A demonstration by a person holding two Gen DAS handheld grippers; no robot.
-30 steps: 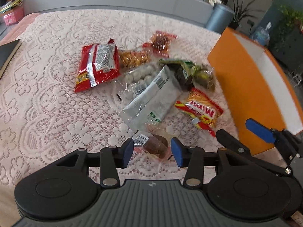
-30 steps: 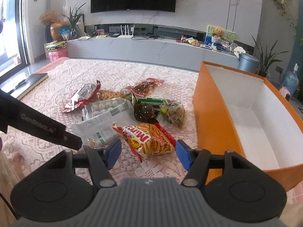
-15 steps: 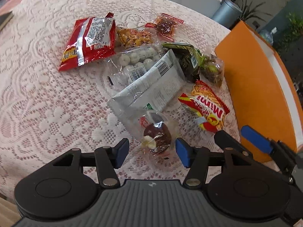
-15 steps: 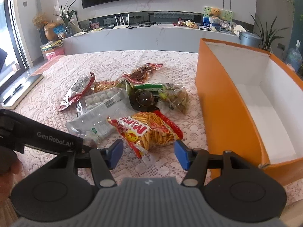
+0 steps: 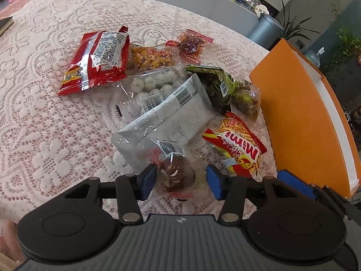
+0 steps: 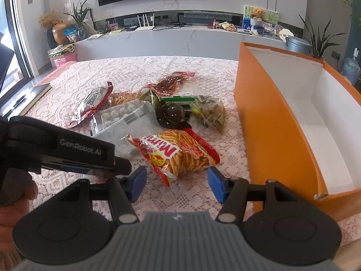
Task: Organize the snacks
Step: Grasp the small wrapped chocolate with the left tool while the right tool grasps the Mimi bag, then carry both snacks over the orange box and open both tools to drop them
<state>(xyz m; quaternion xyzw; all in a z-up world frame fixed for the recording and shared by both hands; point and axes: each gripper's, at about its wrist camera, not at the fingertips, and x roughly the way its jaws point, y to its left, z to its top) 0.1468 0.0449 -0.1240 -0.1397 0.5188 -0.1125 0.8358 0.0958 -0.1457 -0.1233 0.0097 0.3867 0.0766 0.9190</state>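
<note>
Snack packets lie in a heap on the lace tablecloth [image 5: 45, 122]. A small clear packet with a brown cake [image 5: 176, 171] sits between the jaws of my left gripper [image 5: 181, 181], which are closing. The left pad touches its wrapper; a gap shows at the right pad. My right gripper [image 6: 177, 181] stands open just short of the red and yellow noodle-snack packet [image 6: 180, 155], which in the left wrist view lies right of the cake [image 5: 237, 151]. The orange box [image 6: 266, 122] with white inside stands open on the right.
Further back lie a red packet [image 5: 97, 58], a tray of white balls [image 5: 155, 85], a grey-white packet [image 5: 167, 115], a green packet [image 5: 214, 83] and a red meat packet [image 5: 191, 43]. The left gripper's black finger [image 6: 90, 155] crosses the right wrist view. A hand [image 6: 13, 201] shows there.
My left gripper sank toward the cake packet, its jaws spread wider and then narrowed around it. The right gripper has hardly moved; the left gripper's finger reaches further into its view.
</note>
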